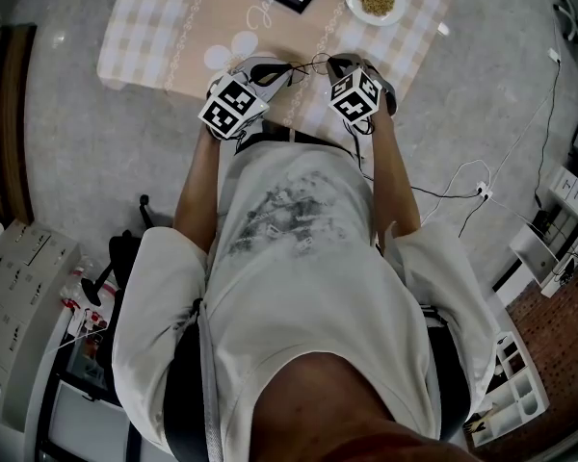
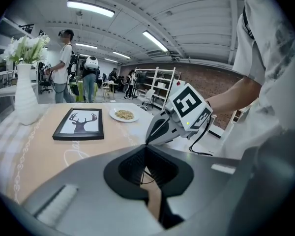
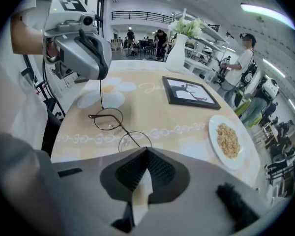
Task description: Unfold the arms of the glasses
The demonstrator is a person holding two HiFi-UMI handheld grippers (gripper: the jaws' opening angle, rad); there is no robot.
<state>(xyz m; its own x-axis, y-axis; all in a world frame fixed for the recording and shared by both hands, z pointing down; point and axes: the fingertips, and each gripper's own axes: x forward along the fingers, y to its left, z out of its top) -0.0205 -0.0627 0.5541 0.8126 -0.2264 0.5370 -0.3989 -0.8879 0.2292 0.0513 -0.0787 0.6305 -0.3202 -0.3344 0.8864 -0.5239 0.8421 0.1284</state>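
1. In the head view both bare forearms reach forward from the person's body, elbows bent beside the torso. The two marker cubes sit side by side over the near edge of the worktop [image 3: 152,107].
2. The left gripper [image 2: 146,150] points gently downward toward the right gripper [image 3: 147,152], which tips more steeply down. Their tips come close together in the left gripper view.
3. The left jaws are pressed together, with a thin dark wire pinched between the pads.
4. The right jaws are likewise closed to a slit, and a thin line from the frame runs slantwise into their tips.
5. The glasses [image 3: 119,128] hang between the two grippers, just in front of the right jaws. They have a thin dark wire frame with two round clear lenses.
6. One wire arm [image 3: 101,96] stands swung out from the farther lens and rises to the left gripper.
7. Whether the frame touches the worktop cannot be told.
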